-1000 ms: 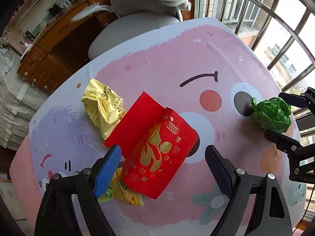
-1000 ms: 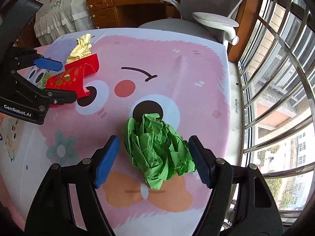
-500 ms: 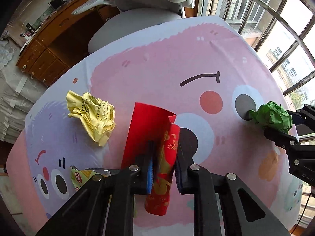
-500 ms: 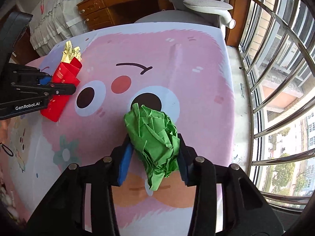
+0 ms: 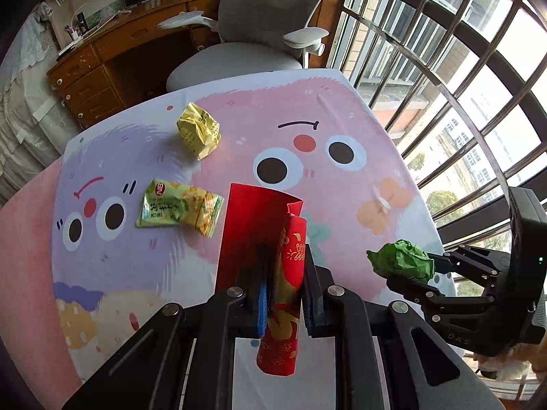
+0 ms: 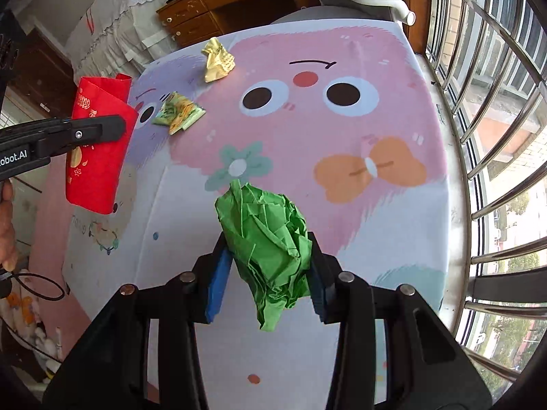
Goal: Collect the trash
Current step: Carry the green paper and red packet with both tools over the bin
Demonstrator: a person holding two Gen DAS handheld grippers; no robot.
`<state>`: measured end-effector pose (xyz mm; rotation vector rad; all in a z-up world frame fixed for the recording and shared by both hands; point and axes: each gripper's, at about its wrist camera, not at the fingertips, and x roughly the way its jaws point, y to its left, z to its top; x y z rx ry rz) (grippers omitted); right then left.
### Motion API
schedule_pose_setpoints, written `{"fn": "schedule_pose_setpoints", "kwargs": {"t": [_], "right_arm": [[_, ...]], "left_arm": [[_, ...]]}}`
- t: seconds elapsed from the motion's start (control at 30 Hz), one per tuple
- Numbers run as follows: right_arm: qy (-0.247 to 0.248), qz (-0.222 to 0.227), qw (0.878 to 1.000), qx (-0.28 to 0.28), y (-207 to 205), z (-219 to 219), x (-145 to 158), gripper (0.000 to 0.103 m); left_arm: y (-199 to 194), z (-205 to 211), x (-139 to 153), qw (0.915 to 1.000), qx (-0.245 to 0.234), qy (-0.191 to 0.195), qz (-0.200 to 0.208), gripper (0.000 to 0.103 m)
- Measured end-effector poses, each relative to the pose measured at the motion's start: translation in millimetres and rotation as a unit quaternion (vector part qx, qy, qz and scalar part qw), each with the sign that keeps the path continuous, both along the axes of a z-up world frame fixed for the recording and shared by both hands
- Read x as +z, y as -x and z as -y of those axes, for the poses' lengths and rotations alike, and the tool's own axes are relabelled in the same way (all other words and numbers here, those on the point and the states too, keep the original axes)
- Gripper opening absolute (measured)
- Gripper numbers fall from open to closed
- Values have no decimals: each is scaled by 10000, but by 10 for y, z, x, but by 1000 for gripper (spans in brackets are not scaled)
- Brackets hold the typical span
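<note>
the red envelope (image 5: 259, 235) stands folded and upright between the fingers of the left gripper (image 5: 285, 294), pinched about halfway down its length, so its open top rises past the fingertips and its gold-printed lower end hangs below them; it is lifted clear of the table. seen from the right wrist, the same envelope (image 6: 99, 147) hangs off the left edge of the table with a black finger (image 6: 85, 131) pressed across its face. the green paper ball (image 6: 266, 239) sits squeezed between the blue pads of the right gripper (image 6: 266, 273), bulging above the fingertips and trailing a crumpled tail beneath them, also held in the air over the near part of the table. on the cartoon tablecloth (image 5: 342, 205) two pieces lie loose: a crumpled yellow paper (image 5: 199, 133) toward the far side and a green snack wrapper (image 5: 179, 210) lying flat nearer in, well apart from both grippers. beyond the table stands a grey office chair (image 5: 259, 27), with a wooden desk (image 5: 112, 58) behind it and window bars (image 5: 461, 68) along the right.
</note>
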<state>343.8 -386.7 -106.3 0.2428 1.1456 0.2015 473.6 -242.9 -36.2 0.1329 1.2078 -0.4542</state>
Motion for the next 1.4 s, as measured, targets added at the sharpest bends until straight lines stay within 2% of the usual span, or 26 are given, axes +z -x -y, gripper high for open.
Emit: {"fn": "schedule_pose_setpoints", "kwargs": {"t": [0.17,0.27,0.37,0.57,0.77,0.97,1.1,1.23,1.4], "right_arm": [[-73,-27,10000,-49,705,-536,182,37],[-59,-3,9999,-159,1113,-869,285,37],[24,22,9997,-245,1500,-1234,359,37],[204,19,9985,-501,2220,-1855,406,37],[277,-315,9967,-694,2955,-2285,292,37],[283,-793,9924,-893,3373,-2410,-44,37],[260,-1170,9882,-951,3467,-2382,-460,37],[176,-1527,9821,-1088,3554,-2336,-999,37],[154,-1848,9745,-1262,3595,-2235,-1804,37]], "left_arm": [[885,-596,313,9996,29,273,107,16],[1508,-1007,518,9991,-140,296,274,16],[2001,-1406,582,9981,-279,426,356,16],[2956,-2050,498,9953,-621,676,317,16],[3681,-2409,255,9922,-1072,614,148,16],[4115,-2551,-23,9901,-1187,712,-233,15],[4297,-2551,-309,9895,-1143,756,-458,16],[4481,-2475,-777,9891,-1087,682,-722,16],[4674,-2321,-1576,9880,-970,541,-1075,16]]}}
